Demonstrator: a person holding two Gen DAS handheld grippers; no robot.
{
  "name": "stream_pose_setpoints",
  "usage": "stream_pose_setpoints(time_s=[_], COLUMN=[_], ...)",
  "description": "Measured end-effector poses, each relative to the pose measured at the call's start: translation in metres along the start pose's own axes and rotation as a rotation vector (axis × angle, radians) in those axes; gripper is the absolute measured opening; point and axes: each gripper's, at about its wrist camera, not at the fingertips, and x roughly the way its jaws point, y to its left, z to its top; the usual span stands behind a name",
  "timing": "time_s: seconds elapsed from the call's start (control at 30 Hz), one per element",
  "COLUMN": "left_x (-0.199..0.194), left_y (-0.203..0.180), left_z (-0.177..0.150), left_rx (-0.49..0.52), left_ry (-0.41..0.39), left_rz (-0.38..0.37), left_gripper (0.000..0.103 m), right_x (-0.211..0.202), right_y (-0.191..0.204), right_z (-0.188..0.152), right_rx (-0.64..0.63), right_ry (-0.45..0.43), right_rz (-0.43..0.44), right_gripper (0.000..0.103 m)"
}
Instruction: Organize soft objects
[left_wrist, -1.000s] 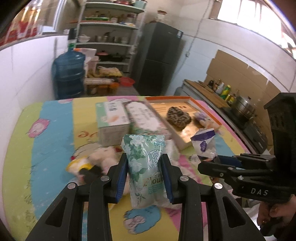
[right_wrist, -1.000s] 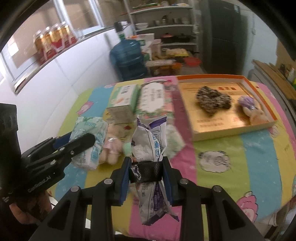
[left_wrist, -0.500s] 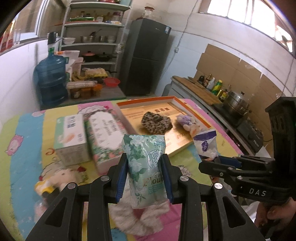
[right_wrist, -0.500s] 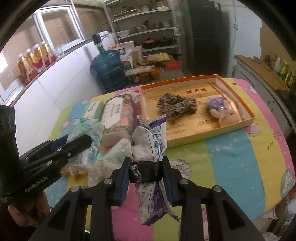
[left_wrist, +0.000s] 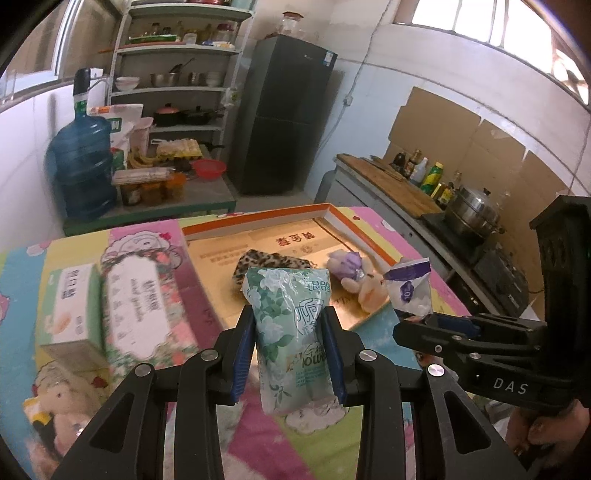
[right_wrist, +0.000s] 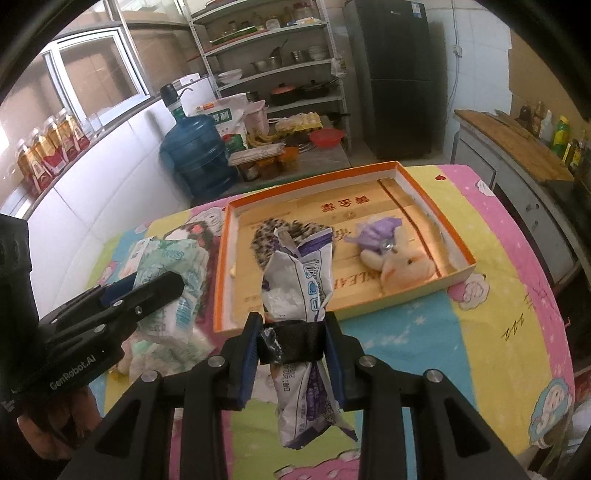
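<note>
My left gripper is shut on a green floral tissue pack, held upright above the table. The same pack appears at the left in the right wrist view. My right gripper is shut on a white and purple pouch wrapped with a black band; that pouch also shows at the right in the left wrist view. Just beyond both lies an orange-rimmed cardboard tray holding a leopard-print soft item and a plush toy with a purple hat.
Two tissue boxes lie on the colourful tablecloth left of the tray. A small plush toy sits at the near left. A water bottle, shelves, a fridge and a counter stand behind.
Both grippers have travelled to the right across the table with their packs. The tray now lies straight ahead of them, and the tissue boxes have slid to the left.
</note>
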Motion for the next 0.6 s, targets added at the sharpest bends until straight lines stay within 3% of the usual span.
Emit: stream_pose_setpoints(time_s=[0.6], left_x=[0.09], left_y=[-0.027], left_z=[0.016], left_rx=[-0.067], left_ry=[0.047], left_rz=[0.115], left_gripper=[0.036], right_x=[0.074], right_y=[-0.052], right_z=[0.058], right_rx=[-0.068], right_ry=[0.052], right_rz=[0.111], right_gripper=[0.033])
